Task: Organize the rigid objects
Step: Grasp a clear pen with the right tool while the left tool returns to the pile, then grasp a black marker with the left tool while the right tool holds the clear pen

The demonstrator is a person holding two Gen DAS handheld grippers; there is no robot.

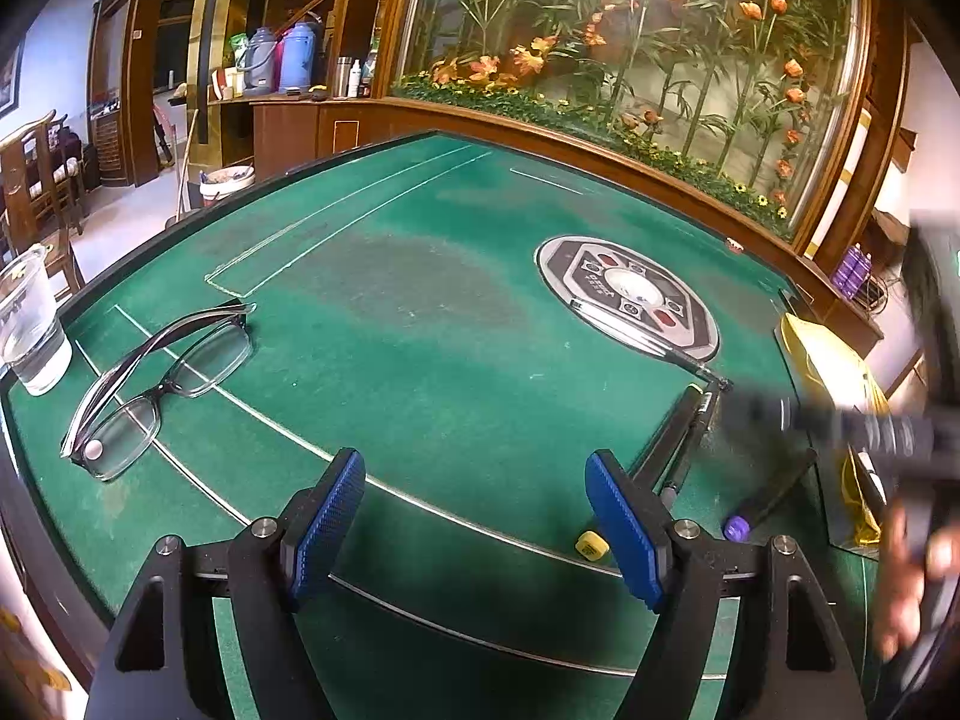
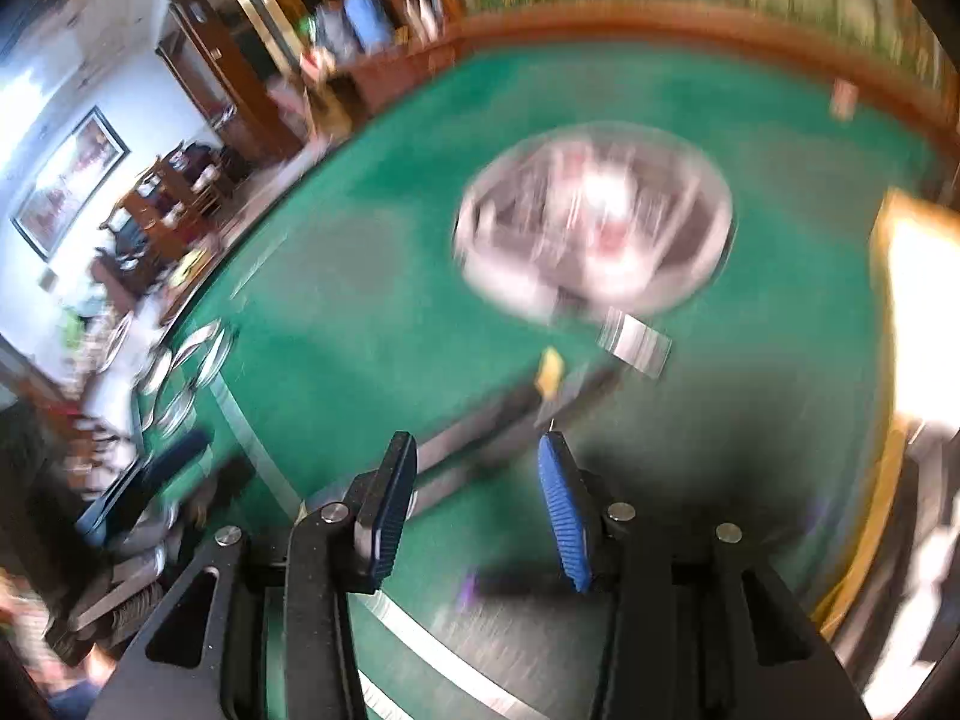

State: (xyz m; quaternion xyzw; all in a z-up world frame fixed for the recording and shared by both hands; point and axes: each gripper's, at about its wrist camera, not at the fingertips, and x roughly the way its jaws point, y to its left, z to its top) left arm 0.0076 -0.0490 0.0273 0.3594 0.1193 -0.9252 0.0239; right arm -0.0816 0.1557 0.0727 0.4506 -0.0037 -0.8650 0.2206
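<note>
My left gripper (image 1: 474, 516) hovers open over the green felt table (image 1: 420, 360), nothing between its blue pads. Glasses (image 1: 156, 384) lie unfolded at the left. Two dark pens (image 1: 678, 438) lie just right of its right finger, with a small yellow piece (image 1: 592, 545) and a purple-capped marker (image 1: 762, 510) nearby. A silver fork-like utensil (image 1: 654, 345) rests by the round centre panel (image 1: 627, 294). The right wrist view is blurred: my right gripper (image 2: 477, 480) is open and empty above the pens (image 2: 492, 426), the purple-capped marker (image 2: 498, 585) below it.
A clear cup of water (image 1: 30, 324) stands at the table's left edge. A yellow bag (image 1: 828, 360) lies on the right side. The right tool and a hand show as a dark blur (image 1: 870, 432) at the right. A wooden planter wall borders the far edge.
</note>
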